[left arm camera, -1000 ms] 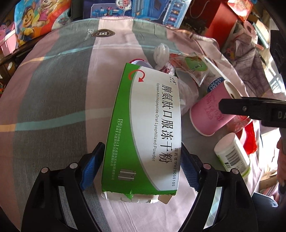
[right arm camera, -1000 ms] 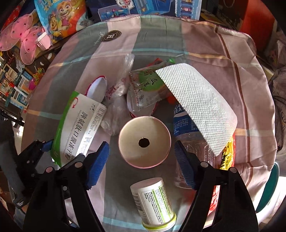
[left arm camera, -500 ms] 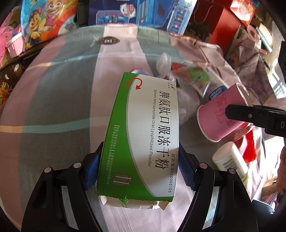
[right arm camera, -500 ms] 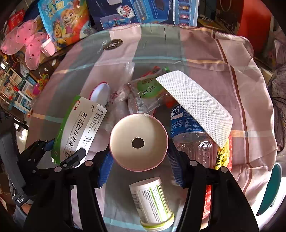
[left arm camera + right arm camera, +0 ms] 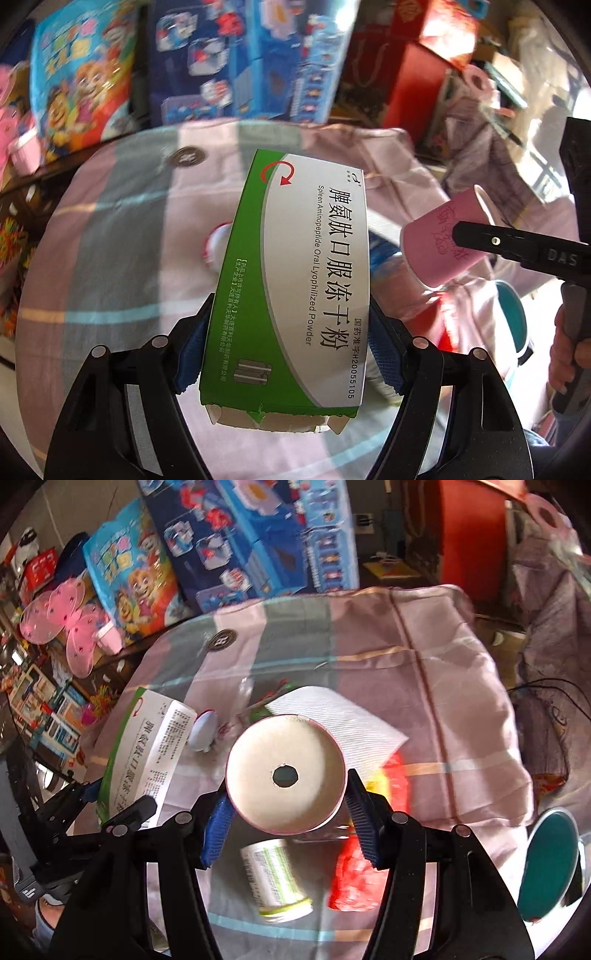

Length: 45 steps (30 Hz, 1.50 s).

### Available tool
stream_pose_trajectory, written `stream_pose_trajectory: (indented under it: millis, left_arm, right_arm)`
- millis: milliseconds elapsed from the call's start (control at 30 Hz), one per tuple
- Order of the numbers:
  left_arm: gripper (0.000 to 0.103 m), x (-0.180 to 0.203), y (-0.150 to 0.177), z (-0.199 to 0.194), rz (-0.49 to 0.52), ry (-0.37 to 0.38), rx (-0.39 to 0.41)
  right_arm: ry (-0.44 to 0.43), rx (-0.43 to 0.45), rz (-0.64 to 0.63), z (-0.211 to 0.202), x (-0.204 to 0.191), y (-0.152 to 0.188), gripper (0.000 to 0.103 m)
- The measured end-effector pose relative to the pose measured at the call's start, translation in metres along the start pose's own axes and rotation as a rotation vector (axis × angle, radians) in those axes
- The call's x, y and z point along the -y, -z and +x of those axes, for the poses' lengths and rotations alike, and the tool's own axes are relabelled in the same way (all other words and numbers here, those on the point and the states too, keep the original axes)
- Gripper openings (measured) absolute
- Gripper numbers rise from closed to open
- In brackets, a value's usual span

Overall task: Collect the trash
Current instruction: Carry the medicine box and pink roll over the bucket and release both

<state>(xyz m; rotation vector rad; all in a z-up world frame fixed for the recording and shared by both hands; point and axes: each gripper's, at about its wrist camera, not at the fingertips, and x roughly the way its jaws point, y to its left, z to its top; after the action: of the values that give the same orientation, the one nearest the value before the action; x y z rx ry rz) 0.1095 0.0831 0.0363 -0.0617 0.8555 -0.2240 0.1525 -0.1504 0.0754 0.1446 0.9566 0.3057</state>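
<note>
the left gripper (image 5: pixel 291 350) is clamping the green medicine box (image 5: pixel 295 280), long axis pointing toward 12 o'clock, while the right gripper (image 5: pixel 286 812) is pinching the pink paper cup (image 5: pixel 286 773), both seemingly lifted off the checked tabletop (image 5: pixel 443 686) where other trash is lying.

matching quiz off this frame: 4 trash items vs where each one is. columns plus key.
Things:
1. medicine box
2. pink paper cup
3. small white bottle
4. white paper towel

Places:
A. lying on its side on the cloth, below the cup in the right wrist view
B. between the left gripper's pads
C. spread on the trash pile, beyond the cup
D. between the right gripper's pads, its holed bottom facing the camera

Pairs: 1-B, 2-D, 3-A, 4-C
</note>
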Motion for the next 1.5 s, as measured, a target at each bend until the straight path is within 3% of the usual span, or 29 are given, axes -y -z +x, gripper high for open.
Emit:
stream_pose_trajectory:
  millis: [300,533,867,1100,1500]
  left_arm:
    - [0.076,0.097,-0.016,0.017,0.138,0.077,-0.026]
    - [0.076,0.194,-0.020,0.038,0.288,0.154,-0.070]
    - [0.076,0.337,-0.004,0.082,0.538,0.258,-0.175]
    - [0.076,0.416,0.023,0.112,0.667,0.335,-0.263]
    - [0.077,0.478,0.054,0.164,0.732,0.368,-0.411]
  right_arm:
    - [0.054,0.073,0.152,-0.042,0.095,0.029,0.055]
    - [0.110,0.138,0.317,-0.085,0.189,0.066,0.055]
    - [0.261,0.205,0.588,-0.136,0.320,0.135,0.055]
    - [0.336,0.185,0.700,-0.149,0.376,0.175,0.056]
    - [0.343,0.138,0.768,-0.140,0.417,0.198,0.056]
